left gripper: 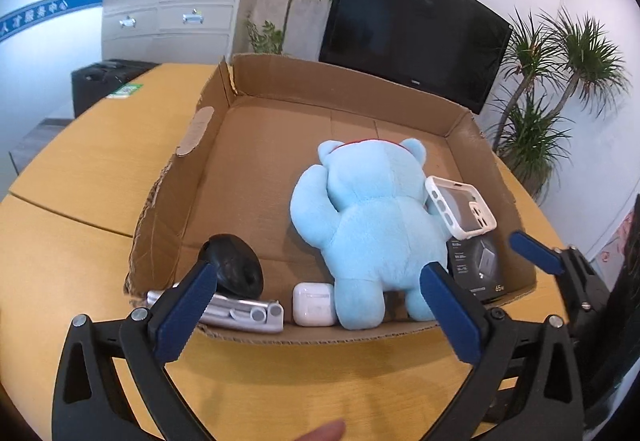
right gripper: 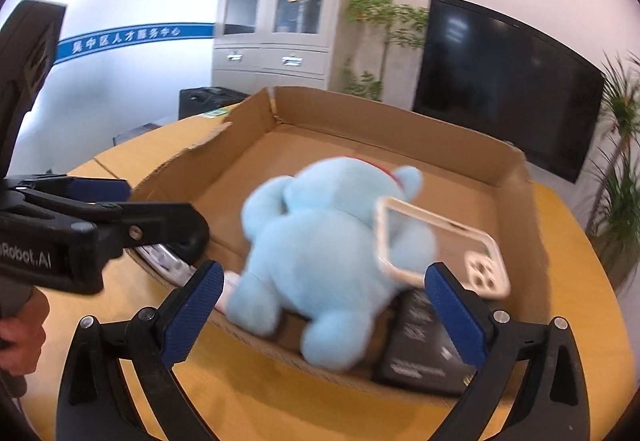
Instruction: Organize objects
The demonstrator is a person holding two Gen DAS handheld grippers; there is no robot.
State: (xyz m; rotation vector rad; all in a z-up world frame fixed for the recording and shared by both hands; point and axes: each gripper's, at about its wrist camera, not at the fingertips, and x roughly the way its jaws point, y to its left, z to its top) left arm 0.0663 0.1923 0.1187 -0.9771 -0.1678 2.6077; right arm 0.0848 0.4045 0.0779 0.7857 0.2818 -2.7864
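Shallow cardboard box (left gripper: 460, 121) sits on the wooden worktop (left gripper: 72, 209), open at the top. Inside, a light-blue plush toy (left gripper: 368, 225) lies face down toward the near right. A white phone case (left gripper: 460, 209) leans on the plush's right side, over a black packaged box (left gripper: 476, 265) in the near right corner. Along the near wall: a white earbud case (left gripper: 314, 305) touching the plush's leg, a silver folding stand (left gripper: 240, 311) to its left, a black rounded object (left gripper: 234, 265) just behind the stand. Left gripper (left gripper: 316, 311) hovers at the box's near edge, fingers spread wide, nothing between them. Right gripper (right gripper: 324, 313) likewise wide open and empty, the plush beyond it; this view is blurred.
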